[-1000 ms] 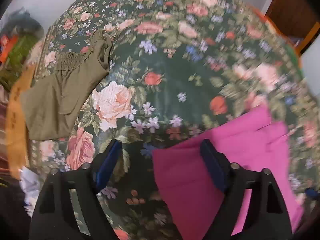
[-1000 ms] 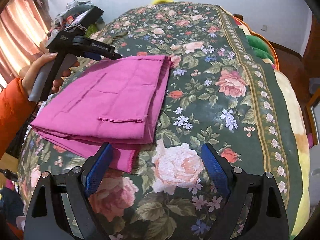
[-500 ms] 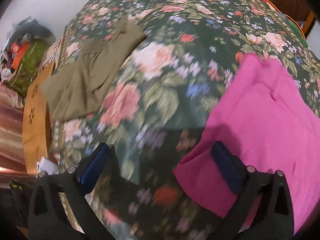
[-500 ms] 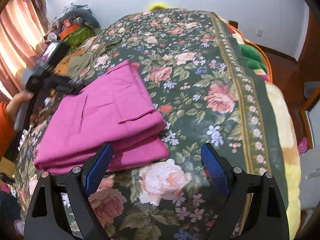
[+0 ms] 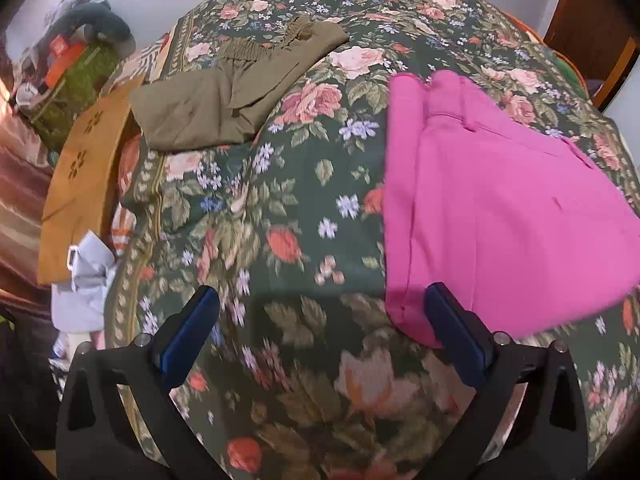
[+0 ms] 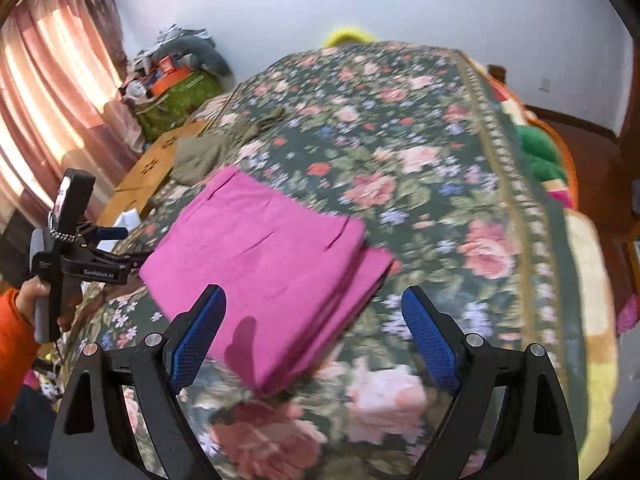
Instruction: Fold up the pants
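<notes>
The pink pants [image 6: 264, 264] are left folded in a flat stack on the floral bed [image 6: 440, 152]. Both the left gripper [image 5: 320, 332] and right gripper [image 6: 312, 332] have been drawn back, fingers spread and empty, so the fold appears finished.

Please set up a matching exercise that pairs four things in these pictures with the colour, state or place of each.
Things:
1. pink pants
2. olive pants
3. left hand-held gripper
4. wooden panel

Descriptions:
A. open, holding nothing
B. folded into a neat stack on the floral bedspread
C. beside the edge of the bed
D. lying near the edge of the bed, elastic waistband showing

Pairs: 1-B, 2-D, 3-A, 4-C
</notes>
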Tool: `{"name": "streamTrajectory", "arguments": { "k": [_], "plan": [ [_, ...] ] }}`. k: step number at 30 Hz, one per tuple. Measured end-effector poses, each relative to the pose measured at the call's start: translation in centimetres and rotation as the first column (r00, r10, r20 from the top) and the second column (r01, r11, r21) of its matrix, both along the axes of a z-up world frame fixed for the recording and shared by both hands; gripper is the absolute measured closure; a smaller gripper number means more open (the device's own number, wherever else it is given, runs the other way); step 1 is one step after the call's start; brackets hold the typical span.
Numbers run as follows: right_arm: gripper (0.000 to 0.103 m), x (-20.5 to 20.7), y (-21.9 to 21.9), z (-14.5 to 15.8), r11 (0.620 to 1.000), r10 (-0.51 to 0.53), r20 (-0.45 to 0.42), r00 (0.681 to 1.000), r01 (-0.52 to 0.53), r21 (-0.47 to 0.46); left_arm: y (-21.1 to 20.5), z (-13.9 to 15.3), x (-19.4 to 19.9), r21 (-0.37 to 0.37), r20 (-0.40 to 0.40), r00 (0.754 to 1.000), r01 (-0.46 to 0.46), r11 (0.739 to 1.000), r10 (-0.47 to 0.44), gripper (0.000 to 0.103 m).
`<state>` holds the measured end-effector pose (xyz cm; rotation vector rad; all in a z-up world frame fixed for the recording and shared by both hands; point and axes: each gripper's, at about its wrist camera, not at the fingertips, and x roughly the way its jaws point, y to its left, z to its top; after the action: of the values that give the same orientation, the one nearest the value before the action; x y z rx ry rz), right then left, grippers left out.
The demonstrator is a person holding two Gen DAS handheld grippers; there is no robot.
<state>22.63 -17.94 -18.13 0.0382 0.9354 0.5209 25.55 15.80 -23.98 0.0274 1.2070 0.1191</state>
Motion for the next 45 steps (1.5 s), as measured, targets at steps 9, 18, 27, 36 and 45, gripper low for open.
{"name": "streamTrajectory", "arguments": {
  "k": [9,18,27,36,45],
  "plan": [
    [0.035,0.5,0.9,-2.6,0.999,0.035,-0.084,0.996,-0.034,0.015,-0.1,1.5,-2.0,0.044,0.063,0.998,0.007,0.999,-0.009,0.001],
    [0.045,0.5,1.0,-1.4,0.999,0.037,-0.062,0.997,-0.037,0.009,-3.1,5.8,-1.0,-0.034,0.199,0.976,0.099,0.994,-0.091,0.016],
    [0.066,0.5,2.2,-2.7,0.998,0.062,-0.065,0.996,-0.063,-0.019,-7.9,3.5,2.2,-0.105,0.16,0.967,0.218,0.97,-0.2,0.052],
    [0.07,0.7,1.6,-3.7,0.997,0.075,-0.112,0.991,-0.077,-0.011,-7.4,1.7,1.8,-0.114,0.143,0.968,0.223,0.968,-0.206,0.046],
    [0.069,-0.1,0.2,-3.5,0.999,0.053,-0.129,0.99,-0.054,-0.005,-6.5,1.8,1.4,-0.14,0.16,0.97,0.205,0.969,-0.182,0.036]
  ]
}}
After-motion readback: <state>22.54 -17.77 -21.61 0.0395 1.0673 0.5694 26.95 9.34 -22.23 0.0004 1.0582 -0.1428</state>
